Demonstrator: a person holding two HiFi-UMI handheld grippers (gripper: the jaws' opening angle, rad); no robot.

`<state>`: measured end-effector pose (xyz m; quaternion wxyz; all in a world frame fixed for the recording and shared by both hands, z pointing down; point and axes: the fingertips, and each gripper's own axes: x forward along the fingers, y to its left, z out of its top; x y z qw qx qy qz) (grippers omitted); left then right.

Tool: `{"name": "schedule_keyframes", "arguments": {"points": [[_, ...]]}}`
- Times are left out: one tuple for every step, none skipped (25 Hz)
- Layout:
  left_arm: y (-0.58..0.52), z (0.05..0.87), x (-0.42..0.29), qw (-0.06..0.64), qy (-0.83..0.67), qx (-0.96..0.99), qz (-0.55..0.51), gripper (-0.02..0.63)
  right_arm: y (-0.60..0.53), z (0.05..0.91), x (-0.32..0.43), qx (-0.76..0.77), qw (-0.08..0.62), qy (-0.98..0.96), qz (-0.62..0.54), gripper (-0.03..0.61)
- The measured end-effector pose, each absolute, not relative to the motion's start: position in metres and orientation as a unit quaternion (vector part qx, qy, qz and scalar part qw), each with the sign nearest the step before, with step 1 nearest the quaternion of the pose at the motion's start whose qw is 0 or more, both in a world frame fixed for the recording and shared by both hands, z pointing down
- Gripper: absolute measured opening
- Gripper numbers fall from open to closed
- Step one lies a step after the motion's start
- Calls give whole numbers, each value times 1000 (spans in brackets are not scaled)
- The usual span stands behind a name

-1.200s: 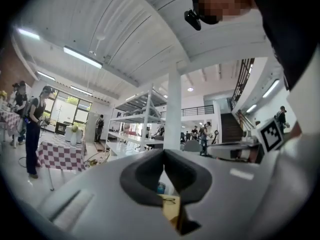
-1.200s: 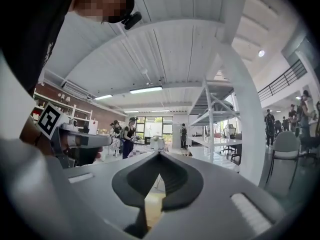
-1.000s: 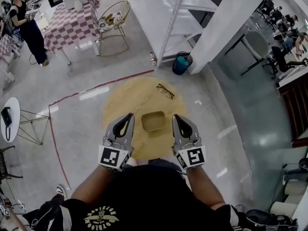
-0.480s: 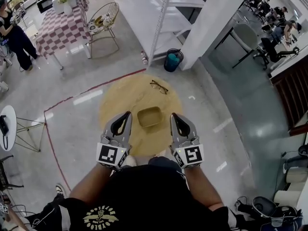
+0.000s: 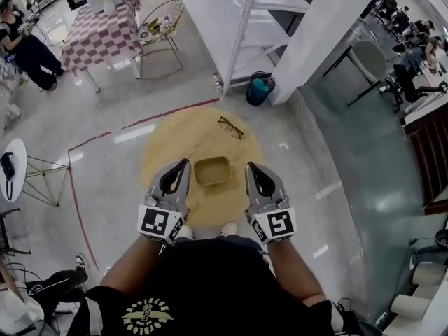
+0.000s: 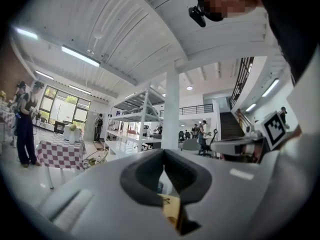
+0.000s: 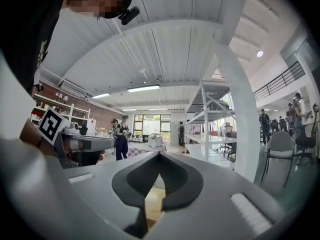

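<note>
Both grippers are held side by side in the air above a round tan table (image 5: 168, 145). On it sits a shallow tan tray (image 5: 212, 170), between the two grippers as seen from the head view, and a pair of glasses (image 5: 230, 127) lies beyond the tray. My left gripper (image 5: 184, 164) is shut with nothing in it, its jaw tips meeting (image 6: 163, 152). My right gripper (image 5: 249, 167) is also shut and empty (image 7: 159, 154). Through the gap under the left jaws a strip of the table (image 6: 171, 211) shows.
A white pillar (image 5: 318, 30) and a white shelf rack (image 5: 234, 19) stand beyond the table, with a teal bin (image 5: 260, 89) at their foot. A checkered table (image 5: 98, 33), a wire chair (image 5: 162, 23) and a small white side table (image 5: 10, 170) are at the left. People stand around the hall.
Both grippers stay shut and level over the table with little movement. The head view has shifted slightly. A person by the checkered table has stepped to the left.
</note>
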<state>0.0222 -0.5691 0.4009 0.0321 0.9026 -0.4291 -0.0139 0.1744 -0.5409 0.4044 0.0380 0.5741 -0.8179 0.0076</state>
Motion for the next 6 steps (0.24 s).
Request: {"name": "schedule_keyframes", "arguments": {"points": [[-570, 403, 28, 35, -435, 900, -12, 2, -542, 406, 180, 569, 37, -821, 11, 0], [-571, 403, 35, 39, -440, 897, -12, 2, -543, 407, 187, 565, 36, -824, 13, 0], [-572, 402, 42, 41, -443, 895, -14, 2, -544, 407, 194, 561, 36, -827, 15, 0], [-573, 400, 49, 41, -445, 894, -15, 2, -545, 407, 201, 558, 36, -829, 15, 0], [-574, 398, 57, 40, -447, 893, -15, 2, -547, 407, 209, 556, 36, -831, 15, 0], [-575, 396, 65, 38, -449, 893, -15, 2, -549, 407, 217, 553, 36, -832, 14, 0]]}}
